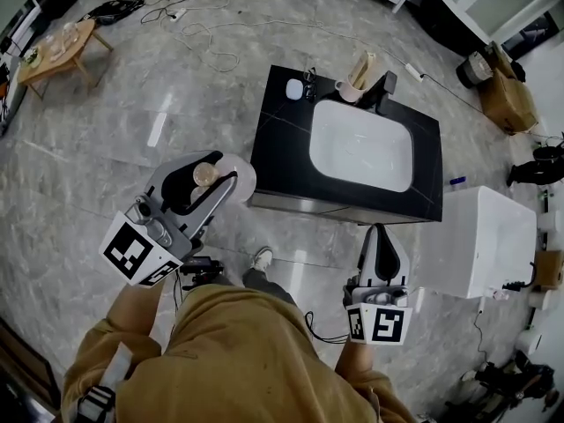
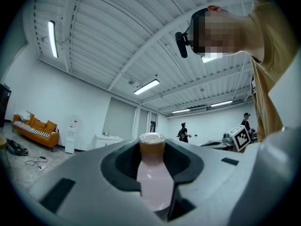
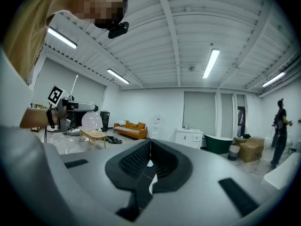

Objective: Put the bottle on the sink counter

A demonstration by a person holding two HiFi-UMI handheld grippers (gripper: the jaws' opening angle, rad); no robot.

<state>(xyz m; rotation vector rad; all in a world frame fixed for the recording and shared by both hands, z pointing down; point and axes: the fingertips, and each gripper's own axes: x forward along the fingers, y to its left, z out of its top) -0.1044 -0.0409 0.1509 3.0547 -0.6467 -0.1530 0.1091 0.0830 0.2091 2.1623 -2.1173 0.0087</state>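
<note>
The left tongs pinch the pale pink bottle by its body, brown cap up. In the head view they hold it above the floor, off the near-left corner of the black sink surface, which lies at about two o'clock; the bottle perhaps just overlaps that edge. The right tongs are pressed together with nothing between them, at five o'clock from the white basin.

Small wooden table at far left on the grey marble floor, tangle of dark cables lying just behind it. Cardboard box standing at far right. Orange sofa along a white wall, white dispenser beside it.
</note>
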